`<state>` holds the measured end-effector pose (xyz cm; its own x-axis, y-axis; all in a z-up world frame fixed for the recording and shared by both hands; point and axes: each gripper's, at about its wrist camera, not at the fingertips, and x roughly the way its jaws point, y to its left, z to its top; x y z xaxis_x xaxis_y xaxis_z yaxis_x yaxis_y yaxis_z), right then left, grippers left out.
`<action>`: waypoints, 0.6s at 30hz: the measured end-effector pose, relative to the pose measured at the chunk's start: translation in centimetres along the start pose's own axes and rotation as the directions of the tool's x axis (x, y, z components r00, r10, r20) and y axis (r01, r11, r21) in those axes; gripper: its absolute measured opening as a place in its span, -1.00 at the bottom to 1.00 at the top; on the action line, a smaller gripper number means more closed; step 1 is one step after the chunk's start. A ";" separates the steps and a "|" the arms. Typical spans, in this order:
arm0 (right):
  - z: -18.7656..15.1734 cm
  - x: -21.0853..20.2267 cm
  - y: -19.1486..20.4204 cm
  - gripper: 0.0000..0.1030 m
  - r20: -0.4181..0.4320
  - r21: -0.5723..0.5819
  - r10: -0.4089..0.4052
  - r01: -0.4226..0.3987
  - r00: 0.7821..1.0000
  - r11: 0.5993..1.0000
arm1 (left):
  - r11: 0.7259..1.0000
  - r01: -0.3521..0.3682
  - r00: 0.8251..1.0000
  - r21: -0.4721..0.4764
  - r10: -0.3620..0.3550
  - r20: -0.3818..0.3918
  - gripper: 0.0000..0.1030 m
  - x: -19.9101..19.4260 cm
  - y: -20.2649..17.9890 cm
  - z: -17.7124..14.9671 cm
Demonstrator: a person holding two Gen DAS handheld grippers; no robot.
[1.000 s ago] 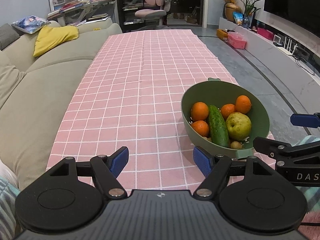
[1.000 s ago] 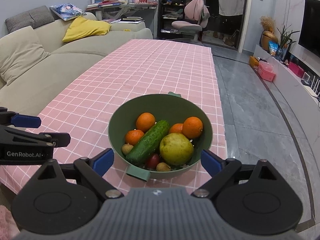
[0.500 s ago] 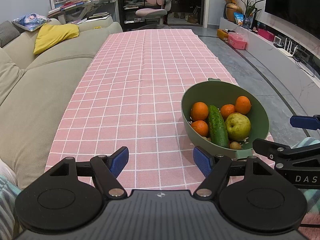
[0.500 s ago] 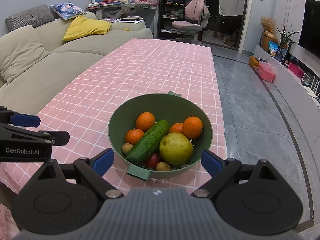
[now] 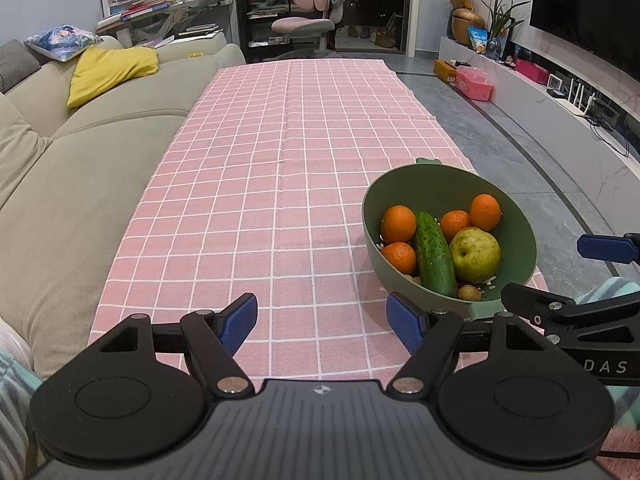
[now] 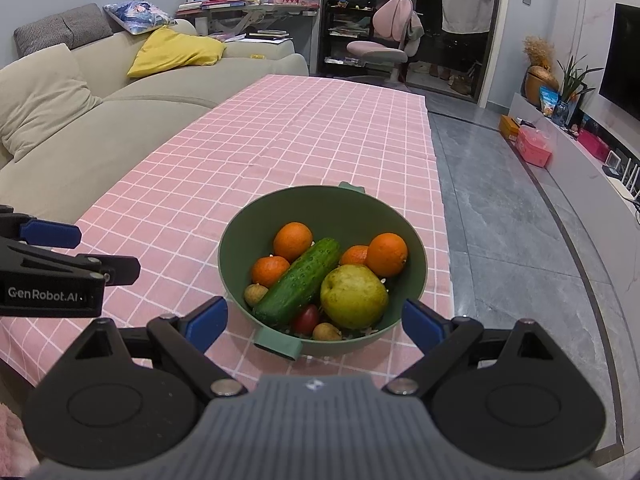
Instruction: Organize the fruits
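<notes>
Grippers flank the green bowl, which sits on the pink checked tablecloth near its front right corner. The right gripper is level and aimed straight at the bowl, its blue fingers spread wide to either side of the near rim, holding nothing. The left gripper hovers just left of the bowl over bare cloth, fingers likewise apart and empty. Inside the bowl a cucumber lies diagonally, with four oranges behind it, a yellow-green pear on its right, and a small red tomato at the front.
</notes>
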<state>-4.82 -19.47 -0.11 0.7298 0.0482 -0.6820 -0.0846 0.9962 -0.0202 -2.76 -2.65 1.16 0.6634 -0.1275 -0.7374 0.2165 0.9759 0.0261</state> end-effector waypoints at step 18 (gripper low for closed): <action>0.1 0.2 0.0 0.76 -0.012 -0.012 0.004 -0.004 1.000 1.000 | 1.000 0.003 1.000 -0.010 -0.003 0.000 0.68 -0.3 -0.2 0.1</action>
<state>-4.63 -19.43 -0.21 0.7209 0.0515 -0.6911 -0.0961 0.9950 -0.0261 -2.88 -2.80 1.46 0.6631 -0.1301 -0.7372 0.2111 0.9773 0.0173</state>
